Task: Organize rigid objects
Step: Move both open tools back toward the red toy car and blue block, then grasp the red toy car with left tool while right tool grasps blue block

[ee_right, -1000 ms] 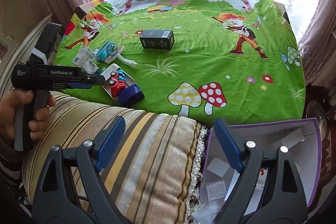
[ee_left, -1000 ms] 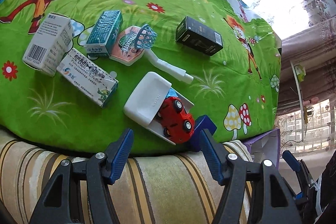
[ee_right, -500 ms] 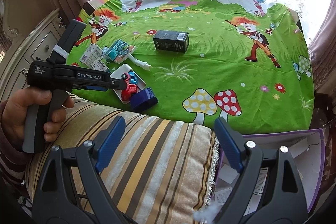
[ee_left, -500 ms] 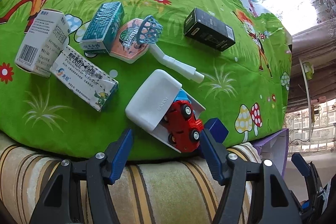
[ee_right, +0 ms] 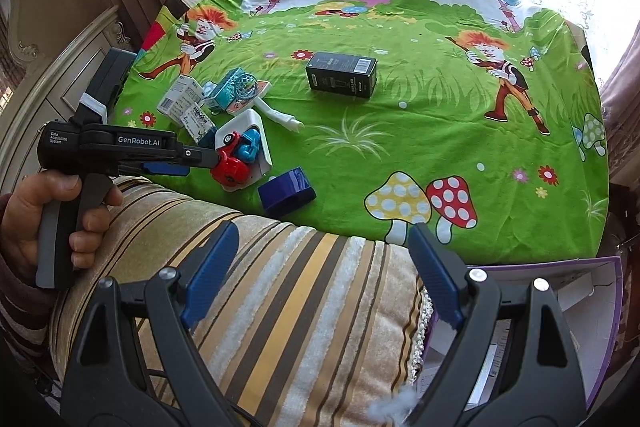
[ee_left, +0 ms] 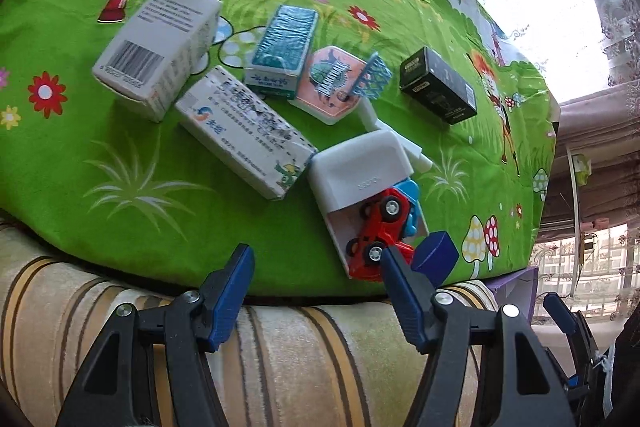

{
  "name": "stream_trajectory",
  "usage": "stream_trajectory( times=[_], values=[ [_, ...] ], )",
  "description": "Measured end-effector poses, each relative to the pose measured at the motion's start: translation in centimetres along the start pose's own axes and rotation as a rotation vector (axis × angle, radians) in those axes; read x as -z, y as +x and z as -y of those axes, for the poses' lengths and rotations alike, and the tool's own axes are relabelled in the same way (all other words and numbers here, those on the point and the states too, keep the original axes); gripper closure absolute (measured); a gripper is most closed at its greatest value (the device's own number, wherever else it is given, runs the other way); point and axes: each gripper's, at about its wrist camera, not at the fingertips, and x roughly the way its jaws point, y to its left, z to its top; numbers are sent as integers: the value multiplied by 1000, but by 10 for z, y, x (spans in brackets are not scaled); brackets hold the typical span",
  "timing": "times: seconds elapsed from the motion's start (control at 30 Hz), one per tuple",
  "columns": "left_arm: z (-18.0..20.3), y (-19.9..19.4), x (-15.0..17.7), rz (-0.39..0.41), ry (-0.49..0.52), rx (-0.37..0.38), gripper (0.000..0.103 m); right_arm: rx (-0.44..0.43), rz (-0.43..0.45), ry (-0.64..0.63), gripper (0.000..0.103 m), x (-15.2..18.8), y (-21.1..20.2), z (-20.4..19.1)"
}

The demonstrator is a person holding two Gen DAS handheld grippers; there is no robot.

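five boxes lie on the tabletop (ee_left: 120, 163): three white (ee_left: 160, 43), one black (ee_left: 438, 85), one blue (ee_right: 286, 191). beside the blue box: one red car (ee_left: 380, 227). left claw (ee_left: 316, 275), marked "genrobot.ai", and right claw (ee_right: 320, 271) both gape, empty.

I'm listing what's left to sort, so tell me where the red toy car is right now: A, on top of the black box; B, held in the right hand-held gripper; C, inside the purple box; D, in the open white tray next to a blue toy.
D: the red toy car lies in the open white tray beside the blue toy.
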Motion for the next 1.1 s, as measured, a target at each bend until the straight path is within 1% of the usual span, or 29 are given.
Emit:
stream_trajectory(
  times=[0.03, 0.07, 0.1, 0.27, 0.33, 0.4, 0.47, 0.5, 0.53, 0.57, 0.6, 0.73, 0.77, 0.8, 0.83, 0.9, 0.93, 1.03, 1.1],
  values=[
    [-5, -1, -1, 10, -10, -28, 38, -3, -3, -6, 15, -1, 2, -2],
    [-11, 2, -2, 3, -23, -45, 39, -7, -7, -16, 15, -3, 4, -5],
    [-15, 2, -3, 2, -30, -33, 41, -11, -13, -27, 15, -5, 7, -8],
    [-11, -2, 2, 12, 4, -24, 42, -41, -77, -112, 15, -15, 32, -27],
    [-6, -8, 3, 40, 21, 13, 42, -53, -106, -152, 15, -19, 44, -35],
    [2, -15, 5, 73, 59, 57, 42, -56, -135, -196, 16, -22, 56, -42],
    [12, -20, 5, 99, 117, 82, 42, -60, -155, -236, 20, -25, 67, -48],
    [17, -21, 5, 105, 141, 96, 46, -59, -173, -245, 22, -27, 74, -49],
    [20, -22, 5, 106, 156, 110, 48, -59, -192, -246, 28, -29, 81, -49],
    [22, -22, 5, 104, 164, 119, 50, -64, -207, -246, 31, -31, 87, -48],
    [24, -21, 4, 103, 169, 123, 52, -72, -219, -247, 31, -32, 93, -47],
    [39, -16, 3, 86, 200, 135, 52, -86, -258, -259, 31, -36, 111, -46],
    [45, -14, 3, 81, 212, 136, 52, -95, -263, -265, 32, -36, 114, -47],
    [50, -12, 3, 74, 223, 136, 53, -97, -266, -270, 36, -36, 117, -47],
    [54, -9, 2, 64, 228, 134, 54, -89, -273, -272, 49, -36, 120, -47],
    [60, -3, 1, 39, 227, 136, 55, -94, -264, -266, 49, -34, 119, -45],
    [63, 1, 0, 31, 226, 122, 55, -89, -259, -268, 49, -32, 117, -44],
    [71, 11, 2, 12, 242, 65, 56, -70, -239, -248, 49, -28, 106, -36],
    [79, 14, 7, 12, 279, 13, 56, -50, -226, -212, 49, -24, 98, -24]
  ],
)
